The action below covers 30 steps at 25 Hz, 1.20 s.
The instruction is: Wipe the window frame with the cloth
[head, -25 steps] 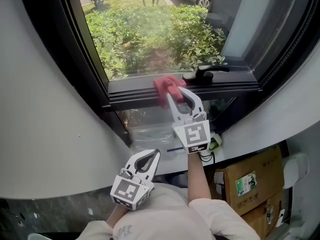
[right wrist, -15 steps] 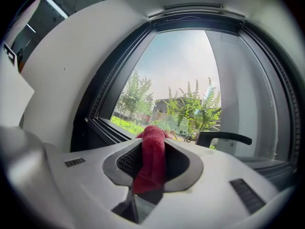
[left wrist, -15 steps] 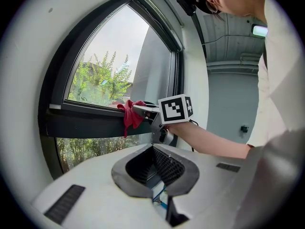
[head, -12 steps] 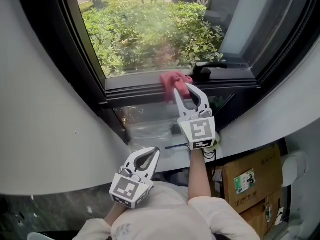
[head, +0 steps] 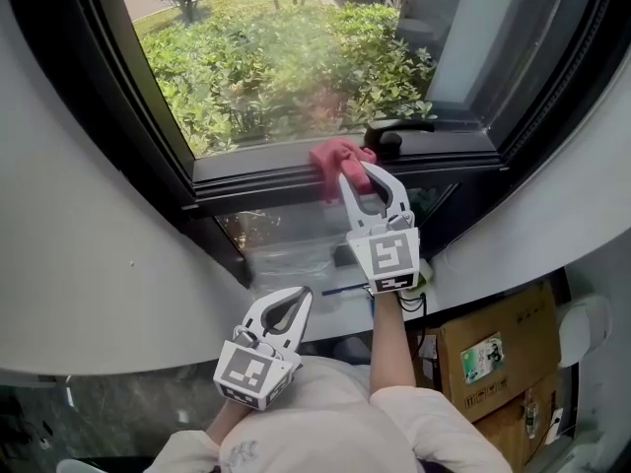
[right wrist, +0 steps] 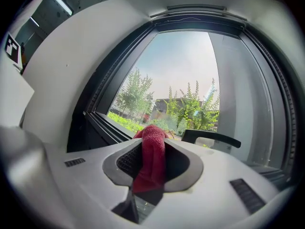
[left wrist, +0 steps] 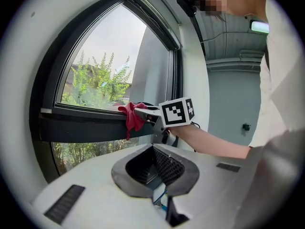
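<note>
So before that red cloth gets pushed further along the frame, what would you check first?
1. Cloth clamped in the right tool: ok.
2. Cloth touching the window frame: ok.
3. Path to the right free: not ok, the window handle sits just beside the cloth.
4. Left tool out of the way: ok, shut, empty, held low.
5. Dirt left on the frame: cannot tell.
</note>
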Tool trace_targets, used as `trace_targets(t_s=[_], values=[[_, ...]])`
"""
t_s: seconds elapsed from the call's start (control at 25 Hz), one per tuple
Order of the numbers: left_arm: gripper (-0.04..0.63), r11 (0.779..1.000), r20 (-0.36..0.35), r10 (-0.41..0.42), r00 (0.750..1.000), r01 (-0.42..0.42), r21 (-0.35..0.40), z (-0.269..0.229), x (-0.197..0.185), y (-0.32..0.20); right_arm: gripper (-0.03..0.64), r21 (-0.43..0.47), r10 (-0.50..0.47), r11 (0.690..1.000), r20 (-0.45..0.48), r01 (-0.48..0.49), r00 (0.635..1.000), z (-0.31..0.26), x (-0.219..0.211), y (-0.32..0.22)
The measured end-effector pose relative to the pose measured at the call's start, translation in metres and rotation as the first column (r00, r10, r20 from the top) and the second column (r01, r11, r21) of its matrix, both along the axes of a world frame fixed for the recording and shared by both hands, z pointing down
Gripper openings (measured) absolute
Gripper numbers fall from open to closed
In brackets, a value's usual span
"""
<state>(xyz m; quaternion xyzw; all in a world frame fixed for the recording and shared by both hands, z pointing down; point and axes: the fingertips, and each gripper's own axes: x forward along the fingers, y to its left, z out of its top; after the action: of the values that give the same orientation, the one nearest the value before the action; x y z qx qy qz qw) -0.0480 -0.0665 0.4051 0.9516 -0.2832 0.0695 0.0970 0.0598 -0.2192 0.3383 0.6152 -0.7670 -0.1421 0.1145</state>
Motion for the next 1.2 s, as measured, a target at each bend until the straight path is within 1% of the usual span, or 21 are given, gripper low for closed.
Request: trace_targets(t_s=[0.32, 0.56, 0.76, 1.0, 1.2], values=[[0.009, 0.999, -0.024, -0.05, 0.998, 0.05, 0.007, -0.014, 0.048, 0.002, 0.103, -0.024, -0.08, 0.997, -0.015, 0.08, 0.997, -0.001, 0.029, 0.004], [0.009, 0.993, -0.059, -0.117, 0.991, 0.118, 0.005, -0.013, 0.071, 0.007, 0.103, -0.013, -0.125, 0.992, -0.019, 0.124, 0.992, -0.001, 0.046, 0.007], [0.009, 0.991, -0.057, -0.135, 0.989, 0.135, -0.006, -0.009, 0.081, 0.011, 0.103, -0.018, -0.137, 0.99, -0.019, 0.136, 0.99, 0.0, 0.056, 0.01], [0.009, 0.991, -0.067, -0.133, 0.989, 0.133, -0.005, -0.009, 0.091, 0.008, 0.103, -0.015, -0.135, 0.991, -0.025, 0.135, 0.991, -0.001, 0.066, 0.011], [0.009, 0.987, -0.063, -0.162, 0.985, 0.162, -0.015, -0.005, 0.08, 0.003, 0.103, -0.015, -0.123, 0.992, -0.033, 0.122, 0.992, 0.001, 0.068, 0.011]])
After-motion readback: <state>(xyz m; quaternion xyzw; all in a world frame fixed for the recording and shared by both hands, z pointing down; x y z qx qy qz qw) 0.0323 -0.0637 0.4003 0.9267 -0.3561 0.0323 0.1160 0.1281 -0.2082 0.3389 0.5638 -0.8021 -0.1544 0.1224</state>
